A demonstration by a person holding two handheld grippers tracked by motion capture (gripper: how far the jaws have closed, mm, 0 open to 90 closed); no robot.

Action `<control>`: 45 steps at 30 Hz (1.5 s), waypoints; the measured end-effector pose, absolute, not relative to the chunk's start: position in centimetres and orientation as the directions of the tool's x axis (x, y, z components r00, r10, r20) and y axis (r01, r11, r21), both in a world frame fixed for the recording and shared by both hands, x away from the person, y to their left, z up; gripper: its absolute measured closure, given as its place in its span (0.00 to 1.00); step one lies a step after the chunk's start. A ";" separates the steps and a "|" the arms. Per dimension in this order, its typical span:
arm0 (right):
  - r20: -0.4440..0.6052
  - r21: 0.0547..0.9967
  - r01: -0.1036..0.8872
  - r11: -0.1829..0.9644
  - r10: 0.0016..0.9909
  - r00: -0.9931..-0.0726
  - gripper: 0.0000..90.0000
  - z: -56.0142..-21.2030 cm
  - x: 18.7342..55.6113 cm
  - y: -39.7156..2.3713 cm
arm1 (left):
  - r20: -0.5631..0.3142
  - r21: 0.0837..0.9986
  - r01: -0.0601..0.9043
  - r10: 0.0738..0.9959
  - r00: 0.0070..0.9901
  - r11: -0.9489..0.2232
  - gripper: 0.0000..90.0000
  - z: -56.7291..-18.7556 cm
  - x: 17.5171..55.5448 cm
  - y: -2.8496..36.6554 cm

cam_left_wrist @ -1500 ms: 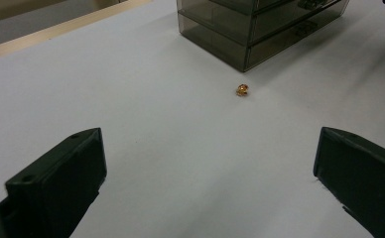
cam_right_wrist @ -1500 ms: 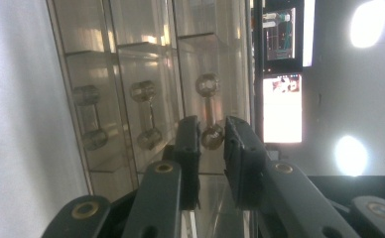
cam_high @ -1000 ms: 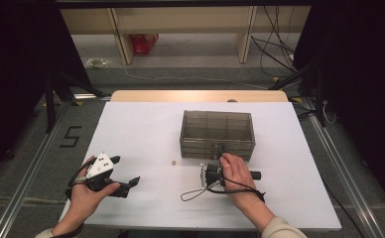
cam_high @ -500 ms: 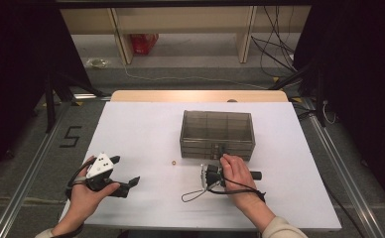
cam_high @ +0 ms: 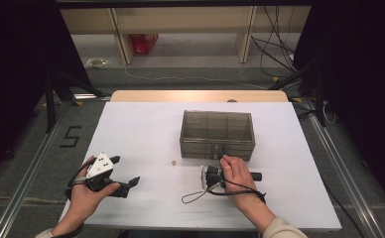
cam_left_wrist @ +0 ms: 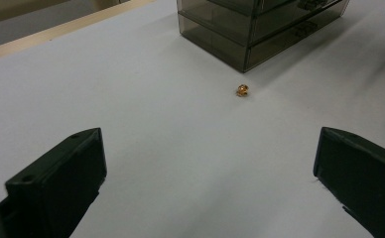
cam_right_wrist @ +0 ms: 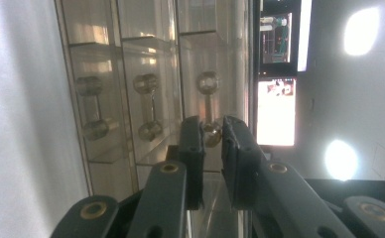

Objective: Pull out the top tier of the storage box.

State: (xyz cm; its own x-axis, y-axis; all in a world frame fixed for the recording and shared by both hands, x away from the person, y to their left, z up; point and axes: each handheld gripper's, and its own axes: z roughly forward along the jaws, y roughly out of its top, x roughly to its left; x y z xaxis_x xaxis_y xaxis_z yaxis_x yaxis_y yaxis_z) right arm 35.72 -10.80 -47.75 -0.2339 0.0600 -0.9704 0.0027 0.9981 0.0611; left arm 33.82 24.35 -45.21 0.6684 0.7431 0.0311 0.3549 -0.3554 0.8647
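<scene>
Right gripper (cam_high: 219,161): jaws narrowed onto a small metal drawer knob (cam_right_wrist: 211,138), on its side, pointing away.
Smoky clear plastic drawer box (cam_high: 217,134): directly ahead, touching.
Left gripper (cam_high: 126,174): jaws wide, empty, farther off.

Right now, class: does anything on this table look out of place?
Yes: a small gold bead lies loose on the white table, just off the corner of the smoky plastic drawer box, apart from it and from both grippers.

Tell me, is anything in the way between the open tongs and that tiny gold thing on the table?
No. Bare white table lies between the left tongs and the gold bead. The smoky drawer box stands behind the bead.
</scene>
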 end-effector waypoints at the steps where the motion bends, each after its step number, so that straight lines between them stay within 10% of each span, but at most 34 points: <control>1: -0.970 0.061 0.003 0.998 0.060 -0.234 0.89 -47.8 35.7 -10.8 | 0.031 0.865 0.355 0.743 0.668 -0.355 0.00 -45.2 33.8 24.4; 45: -0.976 0.021 -0.026 0.999 0.015 -0.218 0.89 -47.9 34.2 -10.9 | 0.032 0.867 0.352 0.745 0.666 -0.353 0.00 -45.2 33.8 24.4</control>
State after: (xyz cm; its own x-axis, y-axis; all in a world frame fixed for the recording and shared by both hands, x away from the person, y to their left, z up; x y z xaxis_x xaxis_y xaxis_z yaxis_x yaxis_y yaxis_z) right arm 34.24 -10.92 -47.93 -0.2184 0.0152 -0.9757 -0.0257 0.9994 0.0213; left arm 33.79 24.43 -45.23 0.6663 0.7450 0.0323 0.3521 -0.3525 0.8670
